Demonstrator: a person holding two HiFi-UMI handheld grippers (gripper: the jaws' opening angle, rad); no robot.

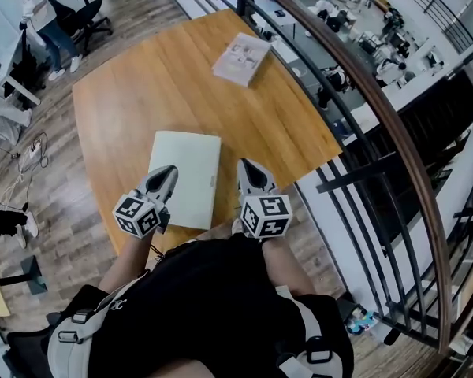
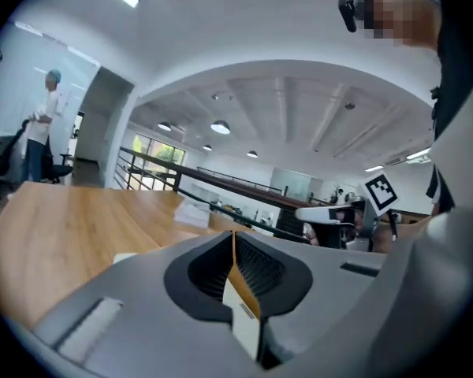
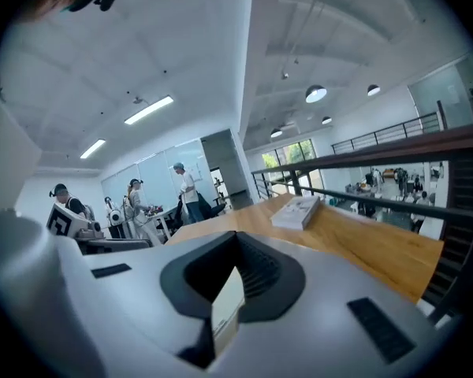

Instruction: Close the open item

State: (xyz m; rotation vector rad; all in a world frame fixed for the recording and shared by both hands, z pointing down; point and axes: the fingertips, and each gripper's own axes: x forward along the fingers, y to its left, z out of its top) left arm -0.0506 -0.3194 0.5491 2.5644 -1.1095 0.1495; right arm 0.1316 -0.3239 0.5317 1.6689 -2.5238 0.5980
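Mezzanine office on my feed, with wood flooring, desks and a few people working off to the left and far side. Biggest thing in front of me is the long honey-coloured wooden table (image 1: 134, 93). A dark metal railing with a brown handrail (image 1: 382, 113) runs just beside its right side.

The task's thing is the flat pale-green laptop-style slab (image 1: 185, 172). It's lying on the near part of the table, with its near end close to the table edge by my operator's body. From the head view it's lying flat, with no lid sticking up, so I'd call the closing done. I'm judging that from the flat look only, since I can't make out the seam. What's left is basically just backing away.

A white printed booklet (image 1: 242, 57) sits at the far end of the table, well apart from the slab, so it's not in the way.

Left claw (image 1: 166, 173) and right claw (image 1: 247, 165) hang above the slab's near corners, held up off it. Both are clenched on nothing, with the jaws meeting and only a sliver of scene showing through.

On room to move, the right side is tight against the railing. The left is open floor, and the middle of the table is bare.
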